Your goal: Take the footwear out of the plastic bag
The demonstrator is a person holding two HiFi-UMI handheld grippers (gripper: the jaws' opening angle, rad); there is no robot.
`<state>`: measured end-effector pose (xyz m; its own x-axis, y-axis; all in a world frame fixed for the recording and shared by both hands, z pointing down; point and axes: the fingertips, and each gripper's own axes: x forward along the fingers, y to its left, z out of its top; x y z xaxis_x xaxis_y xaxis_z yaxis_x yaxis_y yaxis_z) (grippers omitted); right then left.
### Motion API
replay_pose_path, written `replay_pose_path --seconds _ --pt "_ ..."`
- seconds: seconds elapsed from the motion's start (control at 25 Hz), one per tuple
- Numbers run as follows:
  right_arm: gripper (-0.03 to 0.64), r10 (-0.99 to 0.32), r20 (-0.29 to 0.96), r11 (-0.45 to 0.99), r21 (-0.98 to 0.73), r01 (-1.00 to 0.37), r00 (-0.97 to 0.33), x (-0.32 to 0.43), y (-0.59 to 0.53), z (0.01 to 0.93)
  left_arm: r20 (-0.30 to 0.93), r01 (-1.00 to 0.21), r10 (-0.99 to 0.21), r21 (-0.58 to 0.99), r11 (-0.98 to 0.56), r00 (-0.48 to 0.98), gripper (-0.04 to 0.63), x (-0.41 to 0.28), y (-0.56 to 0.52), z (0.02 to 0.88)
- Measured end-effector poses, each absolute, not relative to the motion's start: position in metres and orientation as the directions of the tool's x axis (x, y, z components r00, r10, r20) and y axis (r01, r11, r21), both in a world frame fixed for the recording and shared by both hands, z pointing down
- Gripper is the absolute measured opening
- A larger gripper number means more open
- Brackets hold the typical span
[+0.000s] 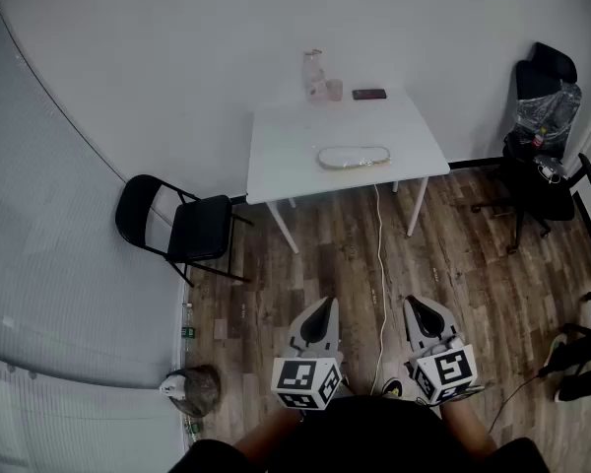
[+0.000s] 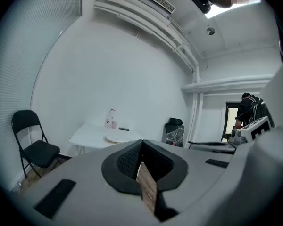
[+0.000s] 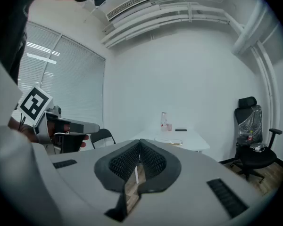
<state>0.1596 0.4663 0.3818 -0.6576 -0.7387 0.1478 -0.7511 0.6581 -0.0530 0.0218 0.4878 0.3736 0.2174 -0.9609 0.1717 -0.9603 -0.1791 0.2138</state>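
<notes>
A clear plastic bag with pale footwear in it (image 1: 355, 157) lies flat near the front edge of a white table (image 1: 286, 156) across the room. It also shows small in the left gripper view (image 2: 115, 138) and the right gripper view (image 3: 172, 142). My left gripper (image 1: 326, 305) and right gripper (image 1: 415, 305) are held side by side low over the wooden floor, far short of the table. Both point toward it, roughly level. The left gripper (image 2: 140, 147) and the right gripper (image 3: 139, 147) are each shut with nothing between the pads.
A bottle (image 1: 313, 71), a cup (image 1: 334, 90) and a phone (image 1: 369, 94) stand at the table's back. A black folding chair (image 1: 182, 227) is left of it, and an office chair (image 1: 544, 156) holding a crumpled bag is right. A white cable (image 1: 380, 264) runs across the floor. A person (image 2: 247, 111) stands in a doorway.
</notes>
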Motion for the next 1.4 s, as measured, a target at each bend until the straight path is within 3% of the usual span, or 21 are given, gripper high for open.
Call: replay_pose_path --seconds 0.56,1.08,1.4 --pt "0.017 -0.740 0.148 0.659 -0.037 -0.752 -0.656 0.159 0.466 0.388 0.191 -0.967 -0.964 0.211 -0.143 0.184 0.020 0.013 0.491 0.382" --pt "0.017 -0.733 0.146 0.662 -0.071 -0.746 -0.664 0.115 0.464 0.397 0.203 -0.970 -0.964 0.209 -0.128 0.171 0.020 -0.043 0.494 0.392" --pt "0.017 -0.747 0.144 0.660 0.037 -0.750 -0.650 0.072 0.469 0.389 0.184 -0.957 -0.957 0.226 -0.183 0.226 0.020 -0.073 0.492 0.399"
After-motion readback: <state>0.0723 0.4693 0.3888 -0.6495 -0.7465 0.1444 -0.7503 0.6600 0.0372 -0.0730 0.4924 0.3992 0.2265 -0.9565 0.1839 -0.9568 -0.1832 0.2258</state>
